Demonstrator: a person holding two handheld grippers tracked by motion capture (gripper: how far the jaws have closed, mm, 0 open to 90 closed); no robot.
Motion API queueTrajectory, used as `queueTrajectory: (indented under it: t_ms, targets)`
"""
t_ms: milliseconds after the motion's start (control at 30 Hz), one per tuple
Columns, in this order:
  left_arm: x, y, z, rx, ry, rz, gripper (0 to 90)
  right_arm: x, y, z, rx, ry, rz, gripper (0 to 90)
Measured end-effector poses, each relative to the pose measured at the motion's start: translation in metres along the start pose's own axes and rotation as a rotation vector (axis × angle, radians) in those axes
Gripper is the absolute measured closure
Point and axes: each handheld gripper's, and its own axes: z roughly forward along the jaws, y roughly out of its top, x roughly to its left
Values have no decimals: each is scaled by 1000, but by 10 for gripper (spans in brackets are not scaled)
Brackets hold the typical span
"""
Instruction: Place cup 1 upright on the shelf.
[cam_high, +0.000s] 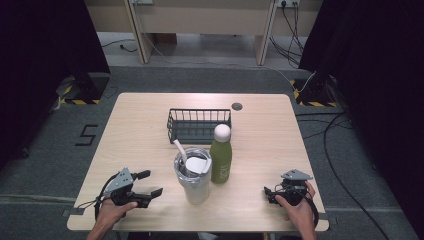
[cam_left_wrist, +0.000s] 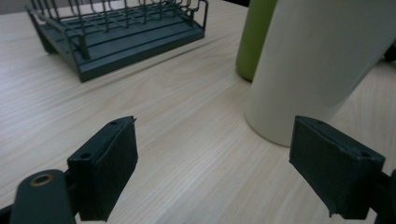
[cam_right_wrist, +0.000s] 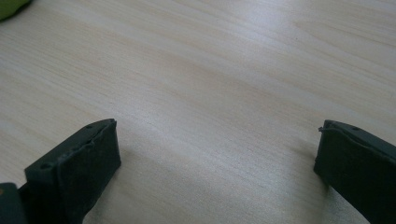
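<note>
A white tumbler (cam_high: 192, 176) with a lid and a straw stands near the table's front middle, and a green bottle (cam_high: 221, 156) with a white cap stands upright just right of it. My left gripper (cam_high: 150, 183) rests on the table left of the tumbler, open and empty. In the left gripper view the tumbler (cam_left_wrist: 317, 60) rises ahead of the right jaw, the bottle (cam_left_wrist: 254, 37) stands behind it, and the gripper (cam_left_wrist: 215, 163) is spread wide. My right gripper (cam_high: 269, 194) lies near the front right, apart from the bottle. In its own view this gripper (cam_right_wrist: 217, 163) is open over bare wood.
A dark wire rack (cam_high: 199, 125) sits behind the tumbler and bottle, empty, also seen as the rack (cam_left_wrist: 121, 32) in the left gripper view. A small round grommet (cam_high: 237, 106) marks the table's far side. The wooden table (cam_high: 140, 130) has free room at left and right.
</note>
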Motion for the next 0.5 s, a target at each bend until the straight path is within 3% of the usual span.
queueTrajectory:
  t_ms: [200, 500]
  targets:
    - [-14, 3, 8, -50, -32, 28, 150, 0, 0, 0, -1, 4, -5, 3]
    - [-27, 6, 19, -75, -62, 41, 149, 0, 0, 0, 0, 7, -7, 3]
